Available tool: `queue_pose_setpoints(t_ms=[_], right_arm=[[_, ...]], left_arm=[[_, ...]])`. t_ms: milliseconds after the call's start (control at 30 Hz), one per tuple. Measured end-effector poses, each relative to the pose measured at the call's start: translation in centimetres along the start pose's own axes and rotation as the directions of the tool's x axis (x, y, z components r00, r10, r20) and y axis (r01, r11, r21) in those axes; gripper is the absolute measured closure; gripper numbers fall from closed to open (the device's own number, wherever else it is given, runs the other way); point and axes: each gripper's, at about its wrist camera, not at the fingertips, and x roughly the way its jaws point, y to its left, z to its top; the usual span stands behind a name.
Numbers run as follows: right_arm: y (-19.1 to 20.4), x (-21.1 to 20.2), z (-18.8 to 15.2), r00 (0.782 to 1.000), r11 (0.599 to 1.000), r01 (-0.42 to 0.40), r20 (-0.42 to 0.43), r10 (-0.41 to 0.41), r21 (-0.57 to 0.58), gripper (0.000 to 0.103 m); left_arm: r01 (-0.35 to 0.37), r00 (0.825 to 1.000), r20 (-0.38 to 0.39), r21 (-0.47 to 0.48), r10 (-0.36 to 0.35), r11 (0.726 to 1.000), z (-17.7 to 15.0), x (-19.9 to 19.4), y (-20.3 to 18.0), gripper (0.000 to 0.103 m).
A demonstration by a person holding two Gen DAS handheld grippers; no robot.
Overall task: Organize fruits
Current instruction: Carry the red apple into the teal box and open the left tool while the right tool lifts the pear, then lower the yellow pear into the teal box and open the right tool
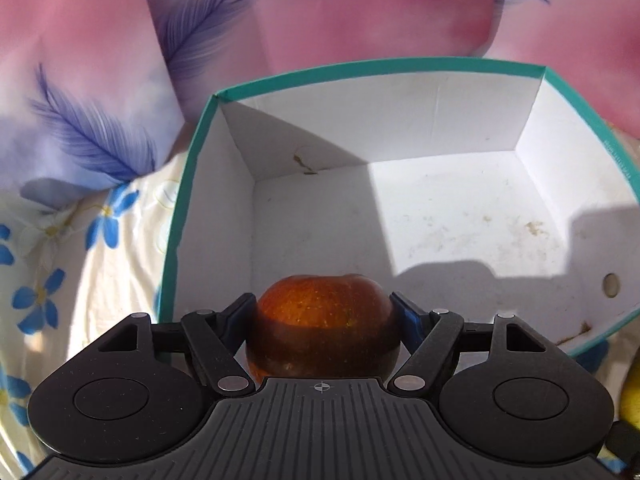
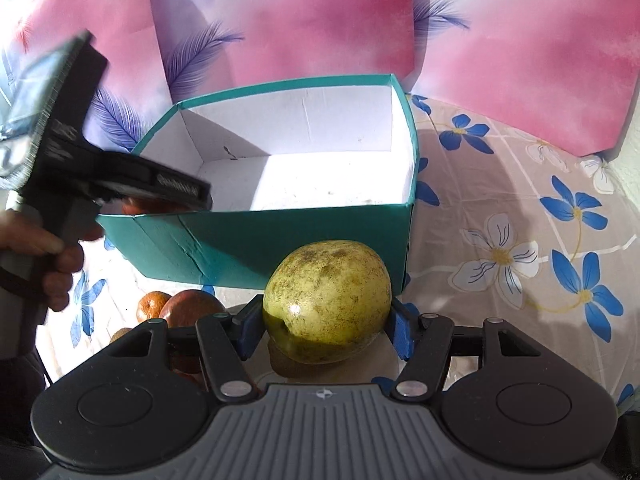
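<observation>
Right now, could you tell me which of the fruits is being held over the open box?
The red apple, gripped by the left gripper above the teal box. The yellow-green fruit sits in the right gripper, outside the box.

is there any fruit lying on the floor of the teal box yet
No, the white floor of the teal box is bare in the right wrist view, showing only stains.
</observation>
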Motion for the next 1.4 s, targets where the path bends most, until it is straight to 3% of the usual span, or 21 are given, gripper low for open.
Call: queue_pose_setpoints(t_ms=[333, 533, 700, 1033, 1267, 1400], right_arm=[[0.2, -0.8, 1.1, 0.998, 1.0, -0.004, 0.063, 0.004, 0.003, 0.041], [0.5, -1.2, 2.0, 0.995, 1.0, -0.013, 0.095, 0.013, 0.003, 0.041], [0.8, -1.0, 2.7, 0.994, 1.0, -0.018, 0.105, 0.018, -0.001, 0.041], [1.1, 0.5, 4.5, 0.993, 1.0, 0.001, 0.119, 0.0, -0.004, 0.041], [0.8, 3.1, 5.8, 0.994, 0.999, 0.044, 0.103, -0.045, 0.004, 0.041], [0.9, 5.1, 6.1, 0.997, 0.998, 0.065, 0.052, -0.064, -0.01, 0.041]], left_arm=[[-0.074, 0.997, 0.008, 0.024, 0.073, 0.997, 0.0, 0.7, -0.3, 0.026], [-0.065, 0.998, 0.003, 0.009, 0.065, 0.998, 0.0, 0.2, 0.0, 0.018], [-0.045, 0.997, 0.057, -0.03, 0.047, 0.999, -0.7, -2.7, 0.9, 0.01], [-0.031, 0.987, 0.152, -0.118, 0.048, 0.993, -3.7, -7.7, 3.3, 0.008], [-0.013, 0.985, 0.167, -0.155, 0.039, 0.988, -5.3, -9.5, 4.9, 0.008], [0.009, 0.992, 0.127, -0.148, 0.01, 0.989, -6.5, -9.4, 5.1, 0.008]])
